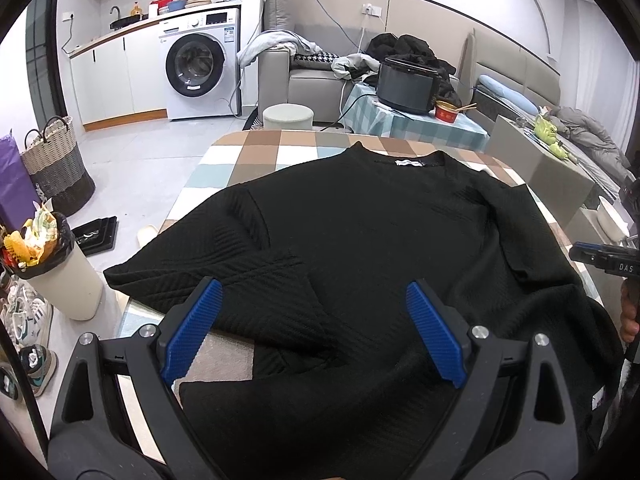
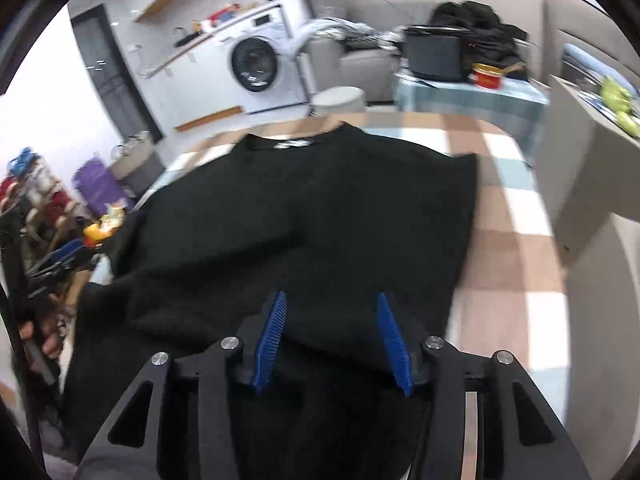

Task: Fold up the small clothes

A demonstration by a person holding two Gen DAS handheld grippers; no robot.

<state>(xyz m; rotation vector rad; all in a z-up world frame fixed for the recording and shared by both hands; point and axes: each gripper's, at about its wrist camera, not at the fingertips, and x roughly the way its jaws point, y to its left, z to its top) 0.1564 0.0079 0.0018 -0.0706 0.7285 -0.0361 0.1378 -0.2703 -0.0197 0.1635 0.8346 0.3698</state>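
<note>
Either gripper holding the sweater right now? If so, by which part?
Neither. Left gripper and right gripper are both open above the black sweater, pads clear of it.

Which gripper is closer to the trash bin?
Left. The left gripper hangs over the sweater at the table edge beside the bin; the right gripper is over the sweater's far side, away from it.

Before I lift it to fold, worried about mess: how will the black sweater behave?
The black sweater likely goes floppy: it already lies creased. Its ribbed knit should grip, not slip. The sleeve folded across it would probably fall loose.
</note>
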